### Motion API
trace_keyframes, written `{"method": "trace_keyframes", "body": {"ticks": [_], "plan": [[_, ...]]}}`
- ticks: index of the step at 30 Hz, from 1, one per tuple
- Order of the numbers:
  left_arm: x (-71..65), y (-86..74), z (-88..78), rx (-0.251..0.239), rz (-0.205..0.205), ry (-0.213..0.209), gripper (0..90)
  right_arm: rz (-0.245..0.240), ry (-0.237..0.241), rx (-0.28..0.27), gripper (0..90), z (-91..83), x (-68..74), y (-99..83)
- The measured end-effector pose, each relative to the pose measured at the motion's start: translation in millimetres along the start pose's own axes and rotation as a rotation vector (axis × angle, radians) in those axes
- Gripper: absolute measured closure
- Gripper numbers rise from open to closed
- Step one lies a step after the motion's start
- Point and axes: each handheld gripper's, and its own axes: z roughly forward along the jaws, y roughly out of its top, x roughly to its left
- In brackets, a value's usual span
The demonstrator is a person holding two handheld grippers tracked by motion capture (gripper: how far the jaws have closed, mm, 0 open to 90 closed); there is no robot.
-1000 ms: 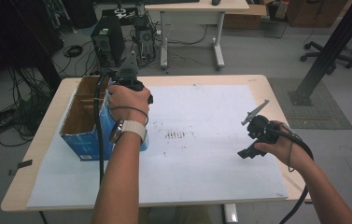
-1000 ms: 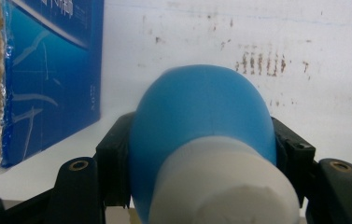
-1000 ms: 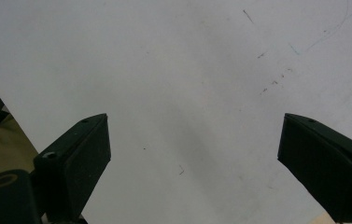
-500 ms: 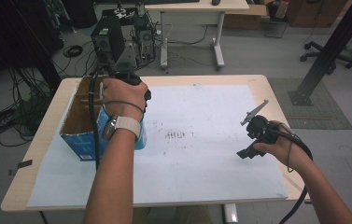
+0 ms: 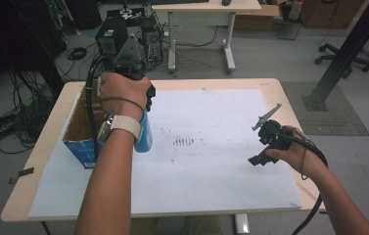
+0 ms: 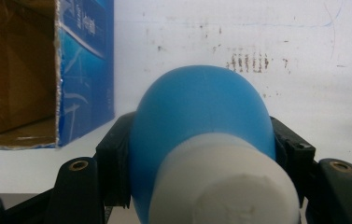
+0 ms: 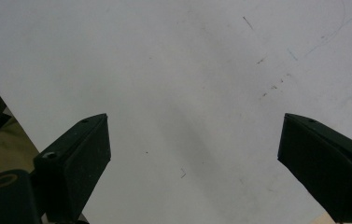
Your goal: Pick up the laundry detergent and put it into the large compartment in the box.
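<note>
One open blue cardboard box [image 6: 33, 74] stands just left of the left gripper [image 6: 201, 186], its inside hard to make out. That gripper is clenched on one white-capped blue bottle [image 6: 201, 121]; the right gripper [image 7: 192, 158] hangs released over white paper [image 7: 187, 60].

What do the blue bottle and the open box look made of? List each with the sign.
Blue bottle: probably plastic, with a smooth, matte blue body and a white cap; no seams or glare.
Box: cardboard, judging by the raw brown inside and ragged cut rim, with a glossy blue printed outer face.

The left hand-held gripper [image 5: 140, 105] has lifted the blue bottle [image 5: 144, 134] higher beside the box [image 5: 81, 142].
</note>
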Motion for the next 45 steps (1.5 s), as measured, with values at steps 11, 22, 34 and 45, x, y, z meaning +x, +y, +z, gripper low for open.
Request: {"method": "trace_keyframes", "body": {"ticks": [11, 22, 34, 45], "plan": [[9.6, 1.4, -14.0, -0.011, 0.017, -0.003, 37.5, 0.002, -0.004, 0.004, 9.5, -0.2, 0.2, 1.9], [19.2, 4.7, -34.6, -0.041, 0.015, 0.001, 37.5, -0.002, -0.004, 0.005, 9.5, -0.3, 0.3, 6.6], [34.5, 10.5, -51.9, -0.055, 0.014, -0.004, 37.5, 0.001, -0.004, 0.009, 9.5, 0.1, -0.9, 10.6], [54.2, 15.0, -61.1, -0.06, 0.007, -0.01, 37.6, -0.003, -0.005, 0.01, 9.6, 1.2, -0.4, 16.5]]}}
